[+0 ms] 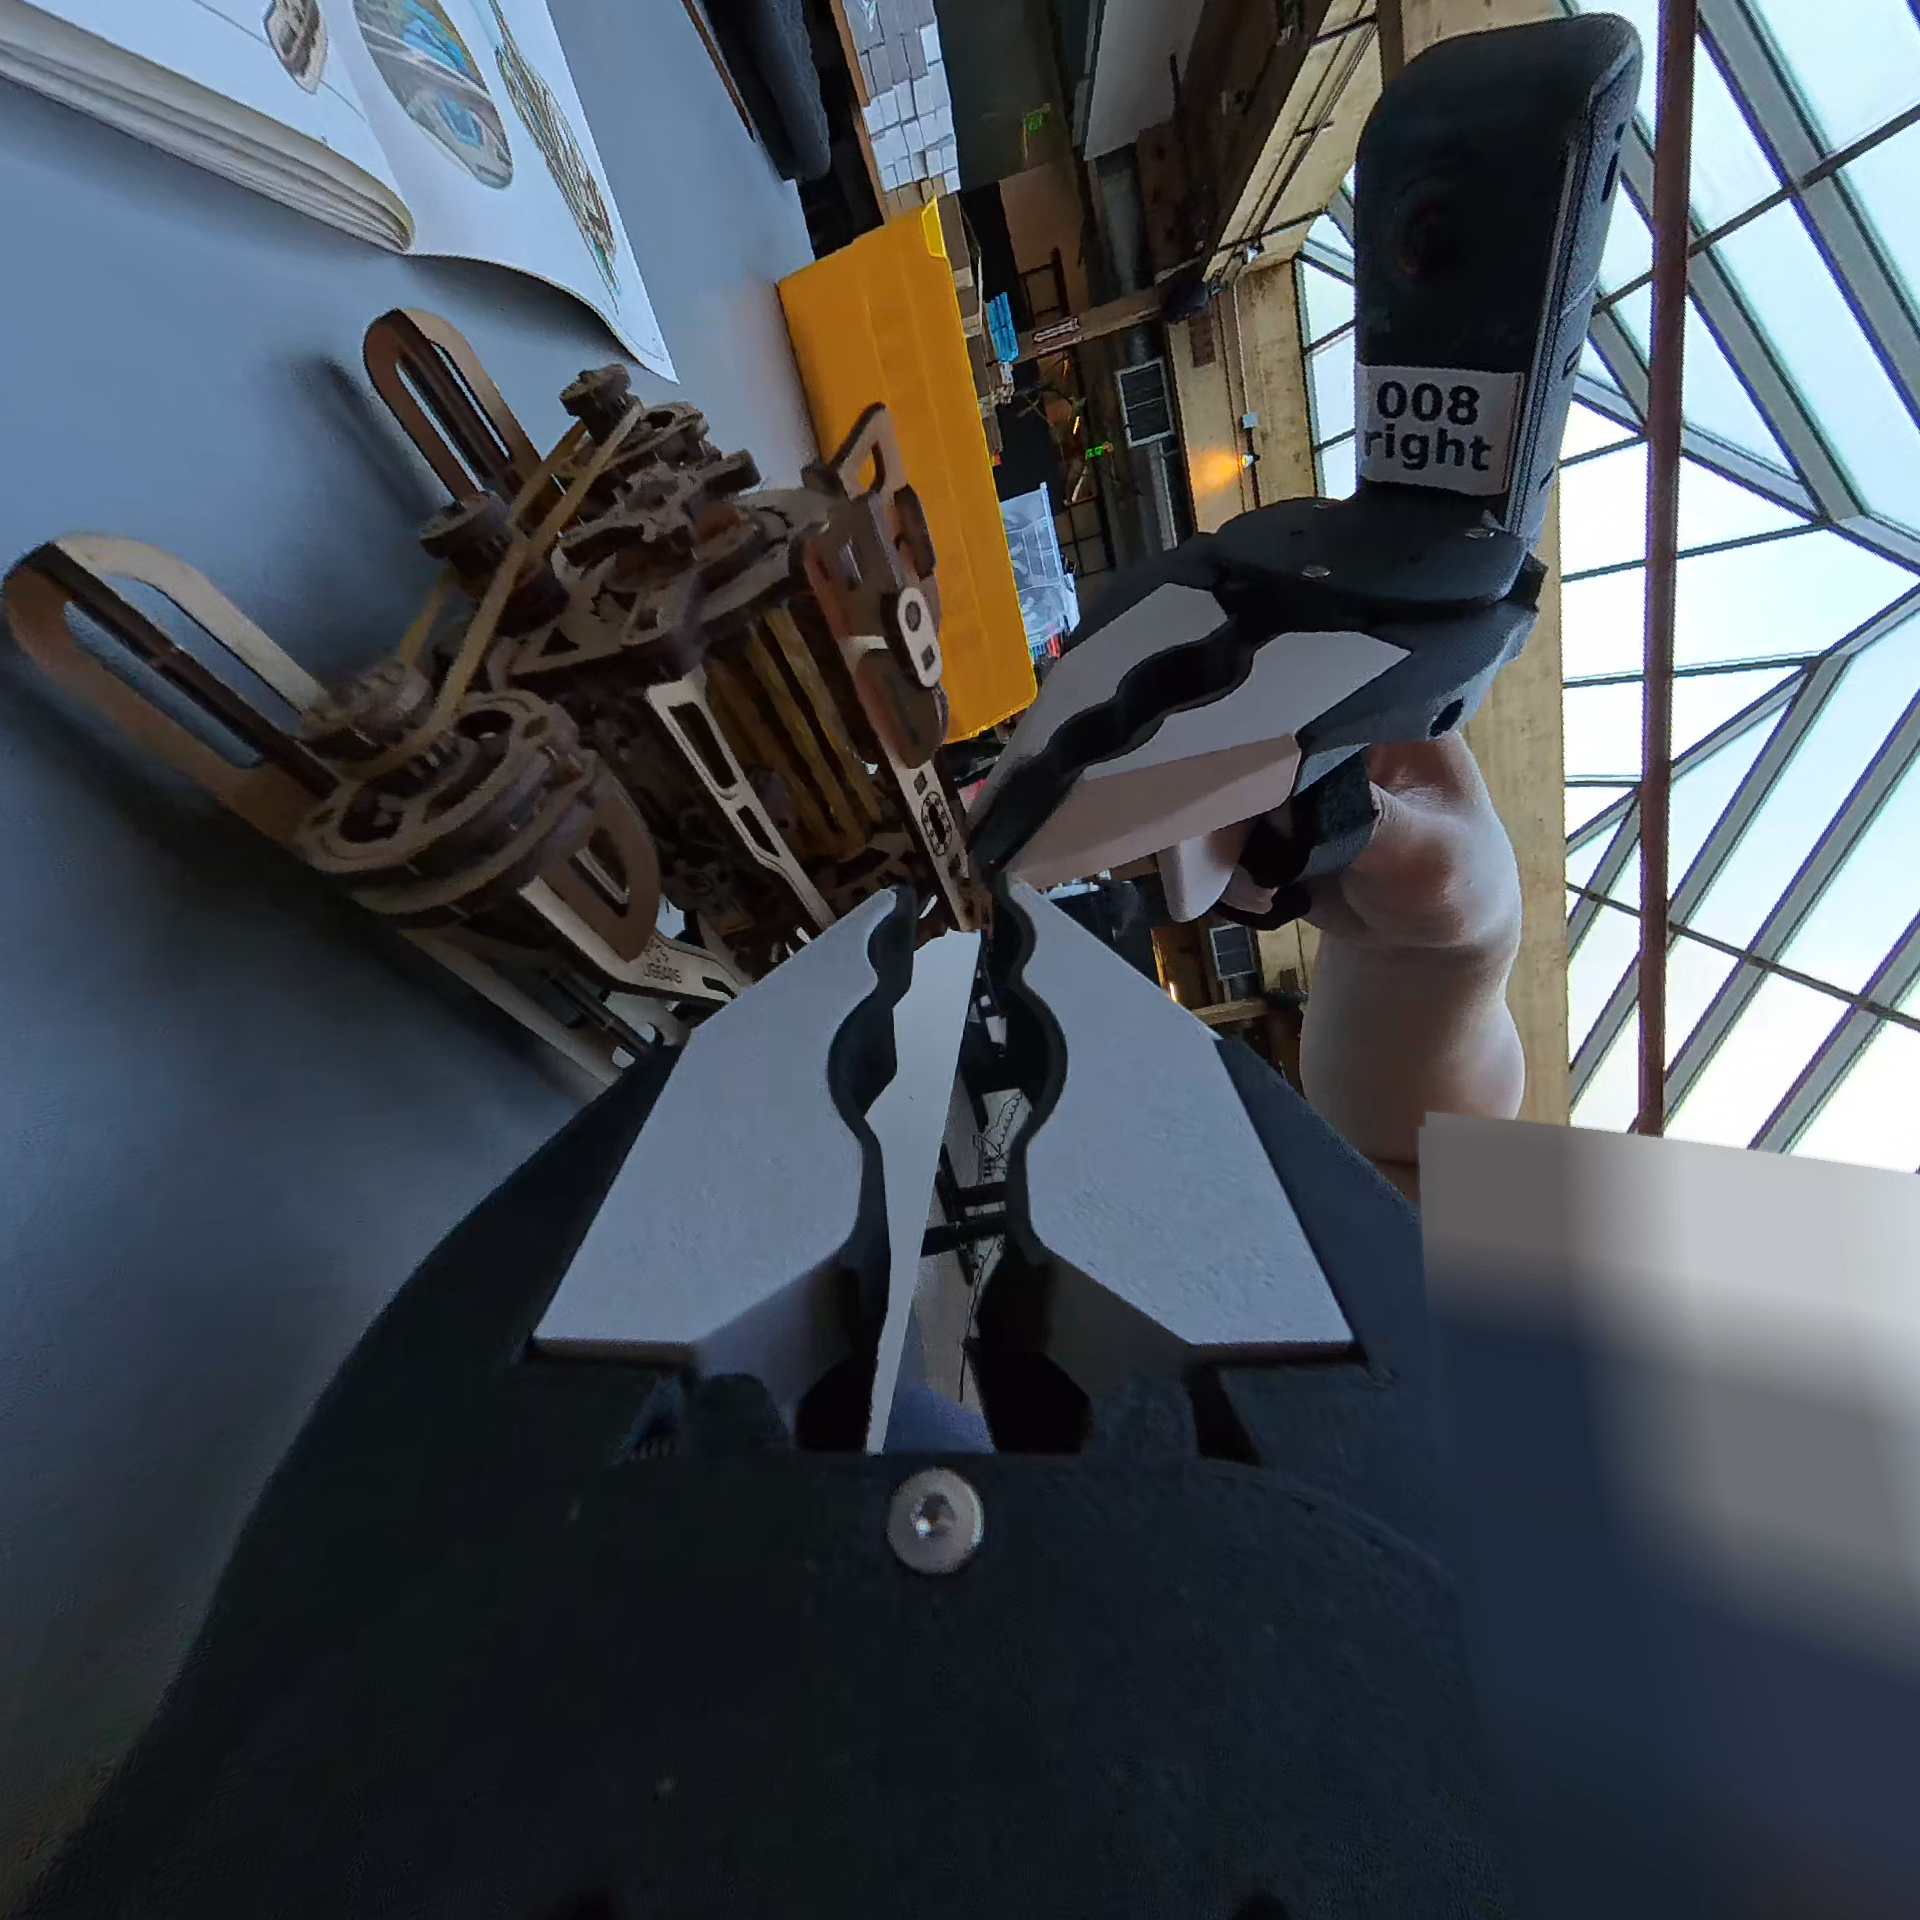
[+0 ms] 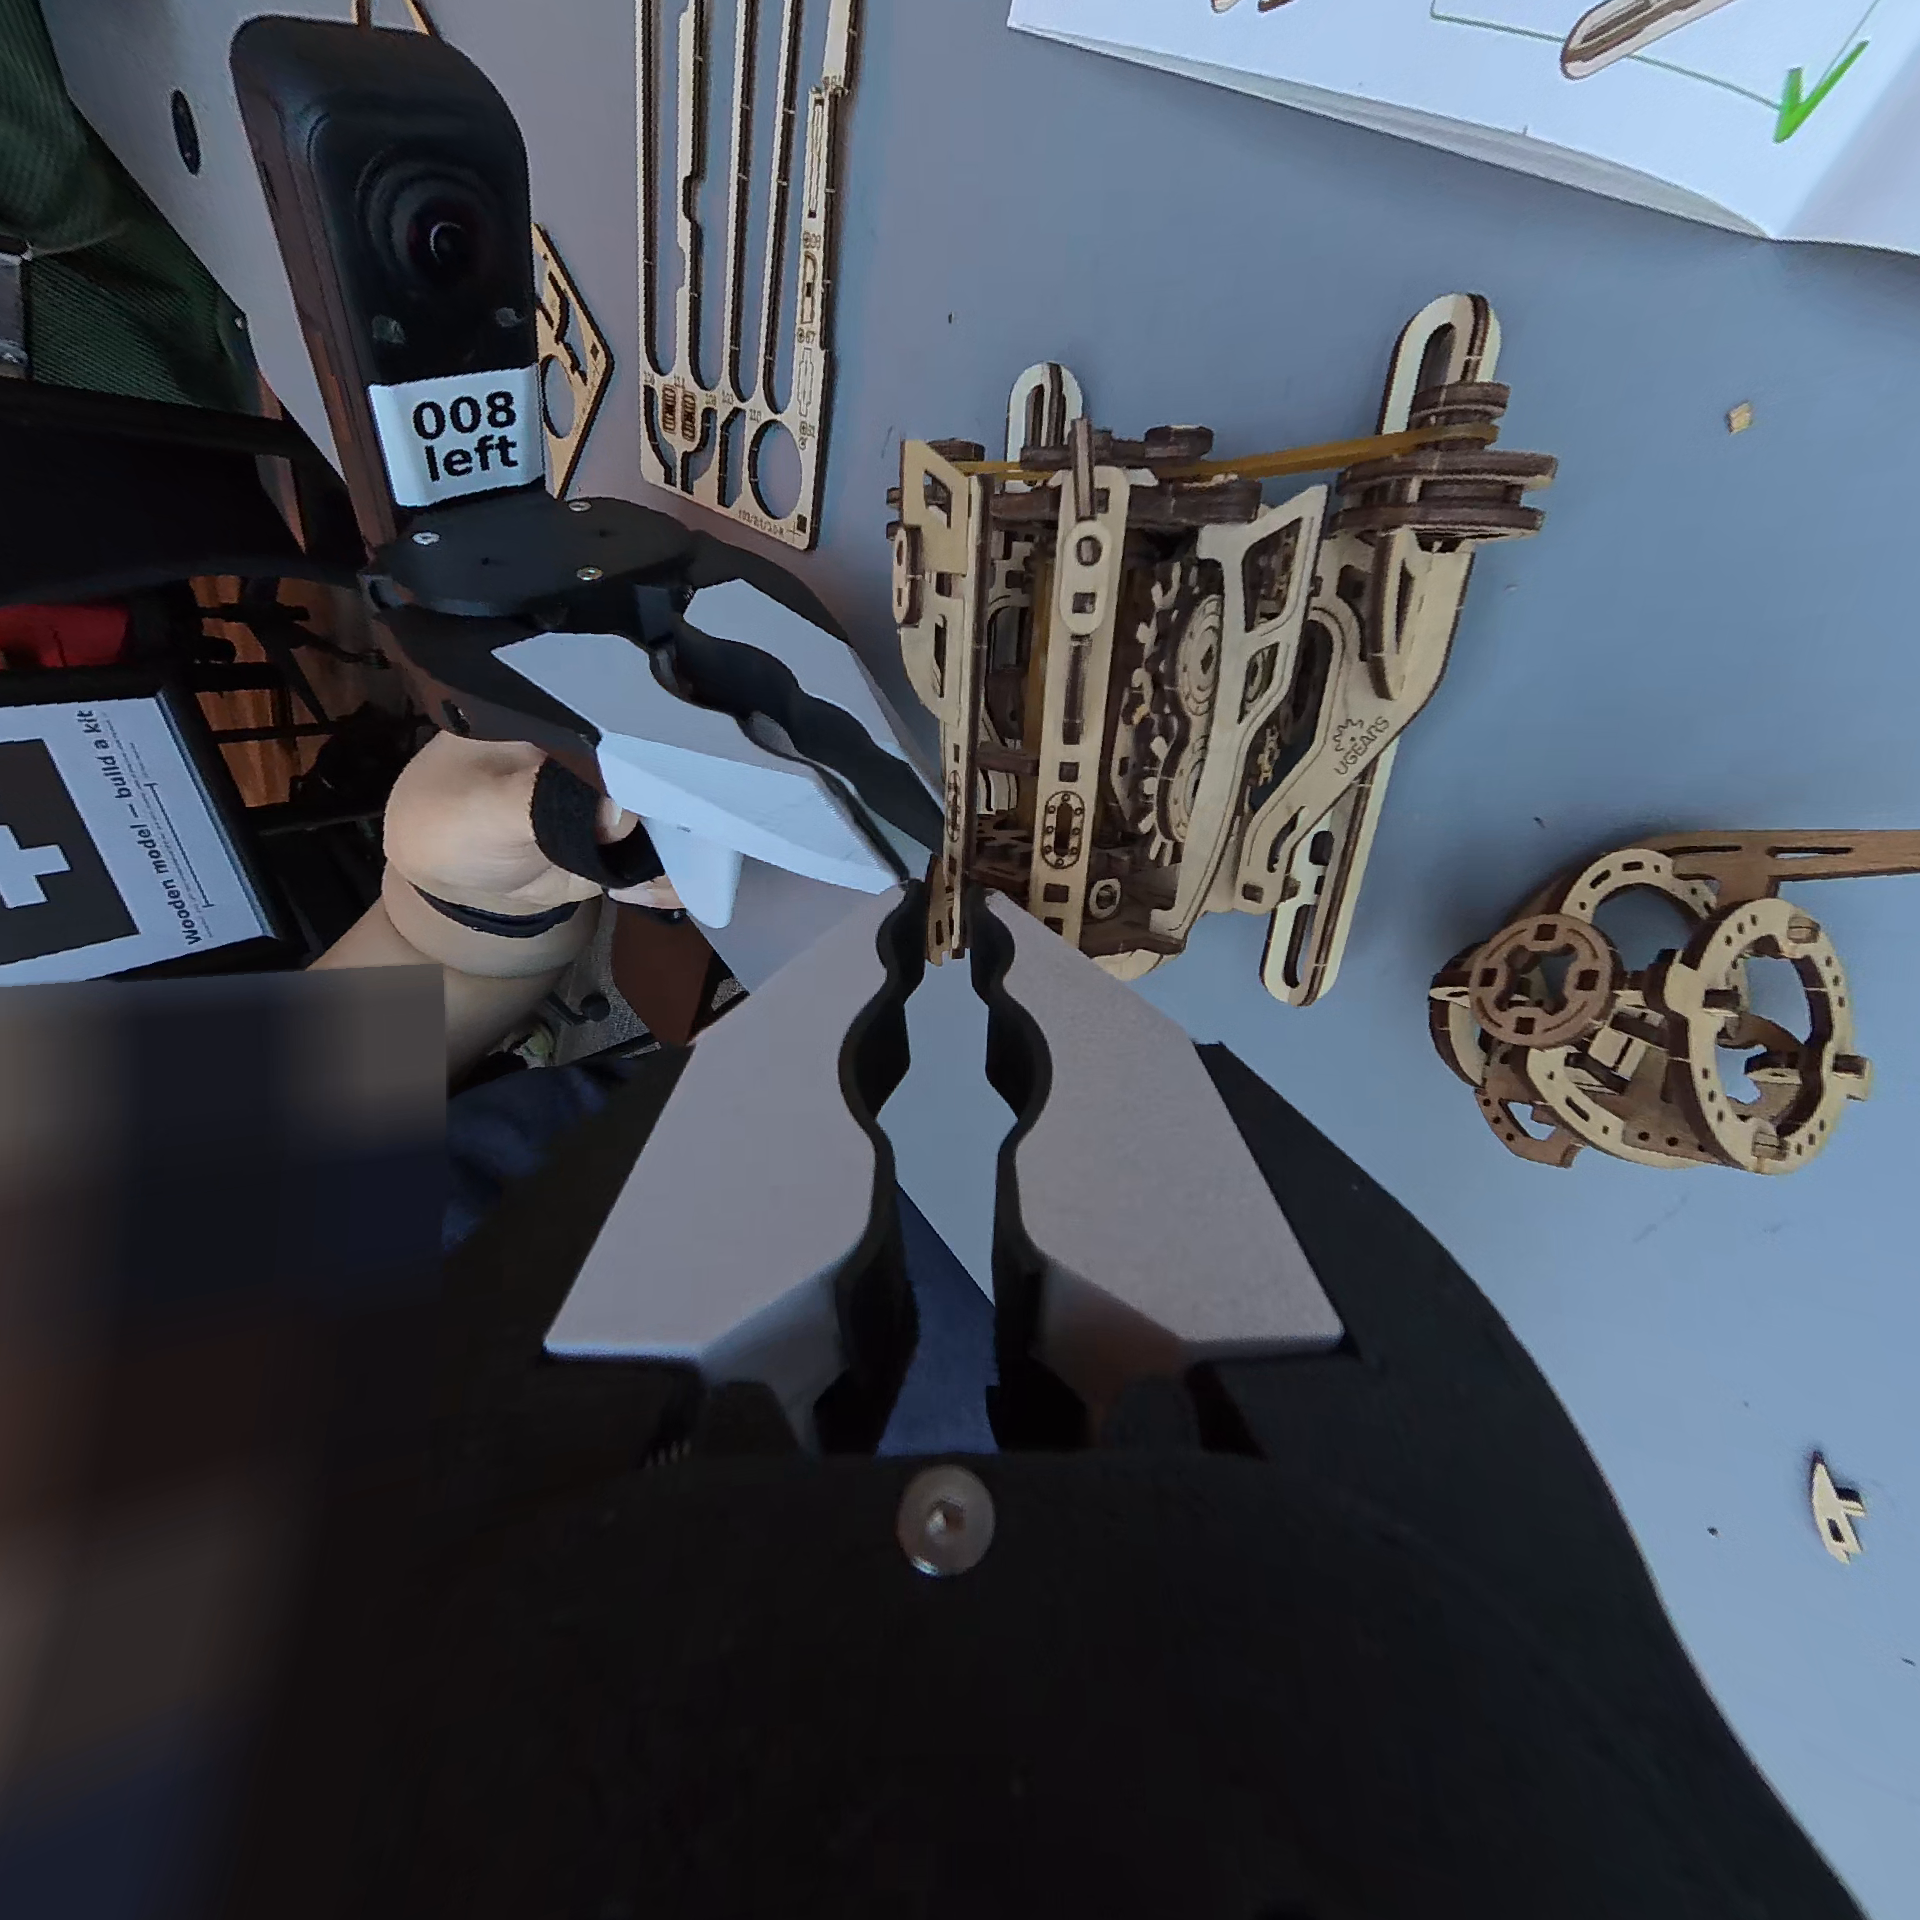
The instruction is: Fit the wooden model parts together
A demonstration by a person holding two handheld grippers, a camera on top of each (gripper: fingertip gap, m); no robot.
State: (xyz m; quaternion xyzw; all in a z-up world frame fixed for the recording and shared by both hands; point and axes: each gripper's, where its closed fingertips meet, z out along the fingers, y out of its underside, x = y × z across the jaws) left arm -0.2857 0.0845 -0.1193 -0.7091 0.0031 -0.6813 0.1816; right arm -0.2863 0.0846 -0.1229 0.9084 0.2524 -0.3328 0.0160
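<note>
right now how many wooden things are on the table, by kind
assembled wooden models: 2 (gear mechanism, ring-shaped barrel assembly)
punched-out part sheets: 2 (slotted sheet, diamond-shaped sheet)
small loose wooden pieces: 2 ()
total: 6

The wooden model (image 2: 1195, 675) stands on the table (image 2: 1558, 1299). To its right in the right wrist view lies a round wooden part (image 2: 1652, 1018), to its left a cut-out sheet (image 2: 738, 270), and behind it an open booklet (image 2: 1507, 94).
</note>
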